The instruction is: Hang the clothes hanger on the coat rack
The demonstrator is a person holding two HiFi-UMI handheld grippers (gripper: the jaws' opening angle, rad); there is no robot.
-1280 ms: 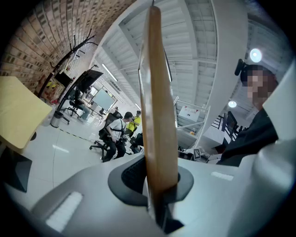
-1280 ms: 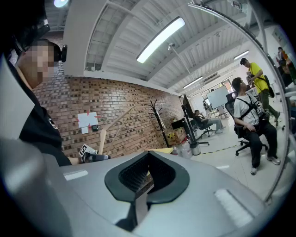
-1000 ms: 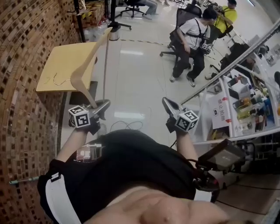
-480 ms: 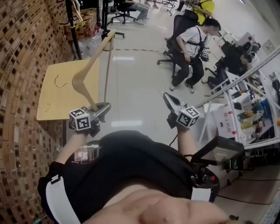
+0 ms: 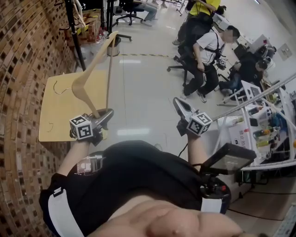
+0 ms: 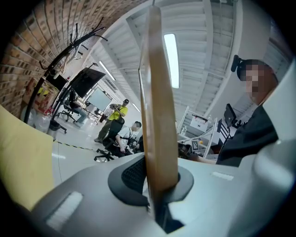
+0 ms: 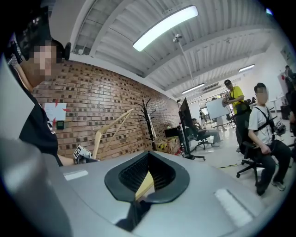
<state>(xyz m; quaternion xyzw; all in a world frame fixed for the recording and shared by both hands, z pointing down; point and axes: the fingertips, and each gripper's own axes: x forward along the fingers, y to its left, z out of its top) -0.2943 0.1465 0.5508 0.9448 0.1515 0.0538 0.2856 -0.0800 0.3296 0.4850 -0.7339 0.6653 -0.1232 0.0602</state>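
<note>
A pale wooden clothes hanger (image 5: 86,78) stands upright, and my left gripper (image 5: 101,119) is shut on the bottom end of one arm. Its metal hook (image 5: 57,87) points toward the brick wall. In the left gripper view the hanger (image 6: 157,106) rises straight out of the closed pads of the left gripper (image 6: 158,187). The black coat rack (image 5: 72,24) stands ahead by the wall and also shows as coat rack (image 7: 148,115). My right gripper (image 5: 181,108) hovers level to the right, shut, holding nothing; in its own view the right gripper (image 7: 147,179) has its pads together.
A low yellow table (image 5: 54,121) sits against the brick wall (image 5: 21,69) beside my left hand. Seated people on office chairs (image 5: 203,51) and a standing person in yellow (image 5: 201,8) are ahead right. White shelving (image 5: 259,115) lines the right side. Boxes (image 5: 95,21) lie near the rack.
Both grippers and the hanger have travelled forward along the wall. The table has slid from ahead to beside my left hand, and the coat rack pole has come closer.
</note>
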